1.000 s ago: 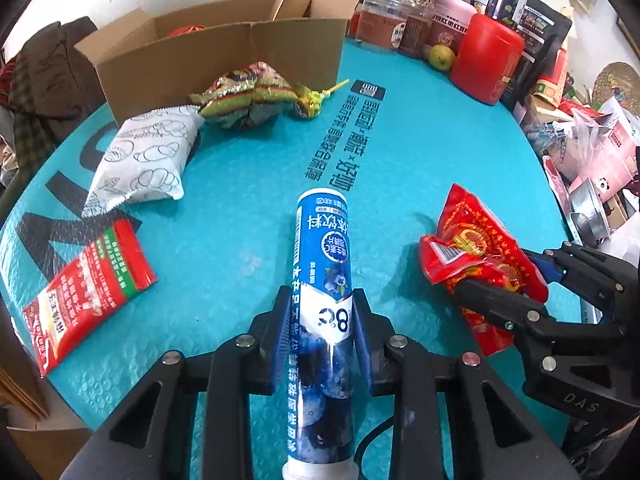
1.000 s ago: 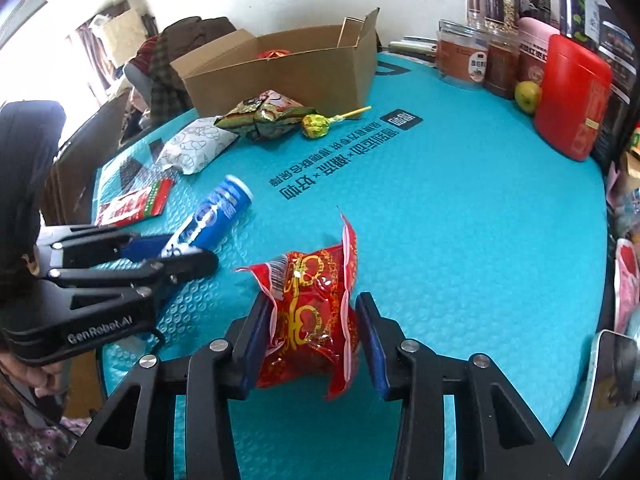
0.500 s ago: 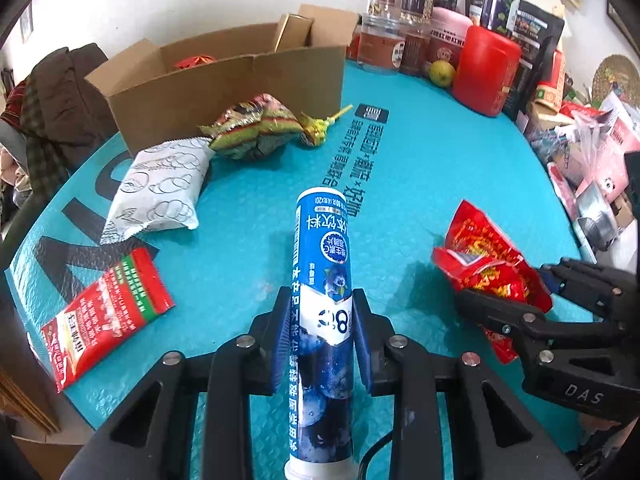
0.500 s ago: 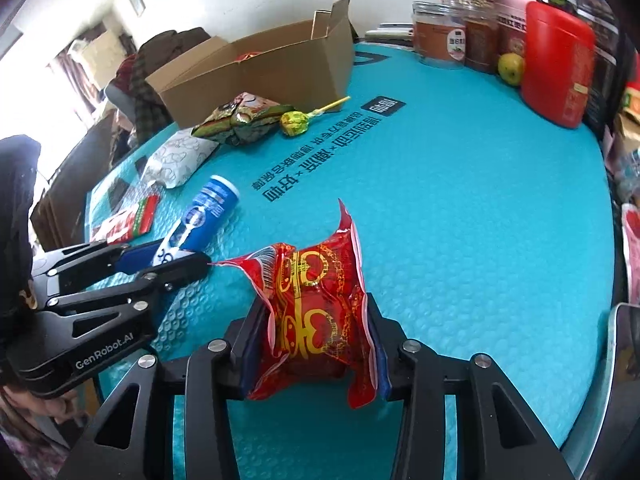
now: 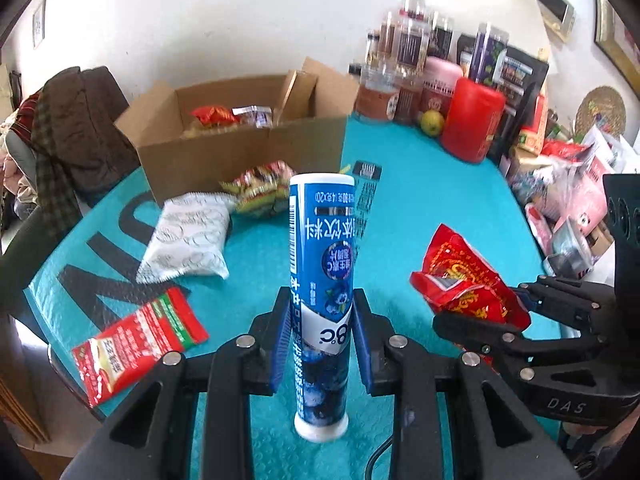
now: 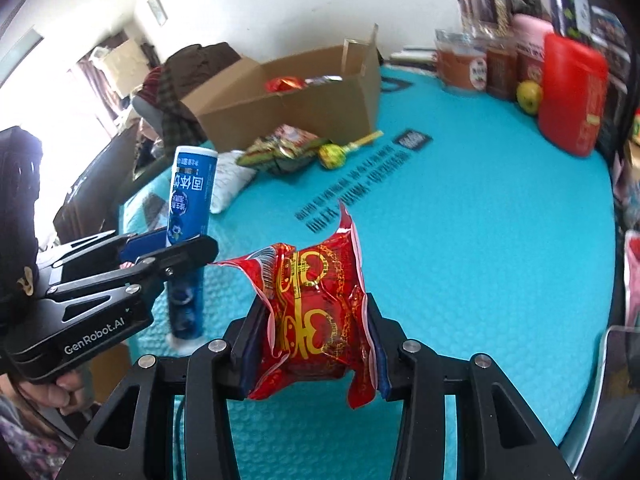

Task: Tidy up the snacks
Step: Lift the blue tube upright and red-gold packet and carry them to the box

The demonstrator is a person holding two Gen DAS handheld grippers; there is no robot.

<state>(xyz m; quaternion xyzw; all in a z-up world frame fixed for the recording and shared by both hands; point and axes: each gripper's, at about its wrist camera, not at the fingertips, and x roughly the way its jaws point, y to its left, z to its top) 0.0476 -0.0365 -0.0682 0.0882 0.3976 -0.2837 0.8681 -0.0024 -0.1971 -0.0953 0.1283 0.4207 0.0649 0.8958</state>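
A blue tube [image 5: 322, 280] is clamped between the pads of the left gripper [image 5: 321, 334] at lower centre of the left wrist view, standing nearly upright above the teal table mat [image 5: 420, 216]. At lower centre of the right wrist view, a crinkled red snack bag [image 6: 316, 312] is squeezed in the right gripper [image 6: 316, 344], held clear of the mat. An open cardboard box [image 5: 240, 148] is seen at upper centre, with 2 wrapped snacks visible inside. Just in front of it, a white pouch [image 5: 188, 240] and a green-and-red packet [image 5: 260, 192] lie on the mat, with a lollipop [image 6: 334, 156] beside them. A flat red sachet [image 5: 136, 340] rests at lower left, near the mat's edge.
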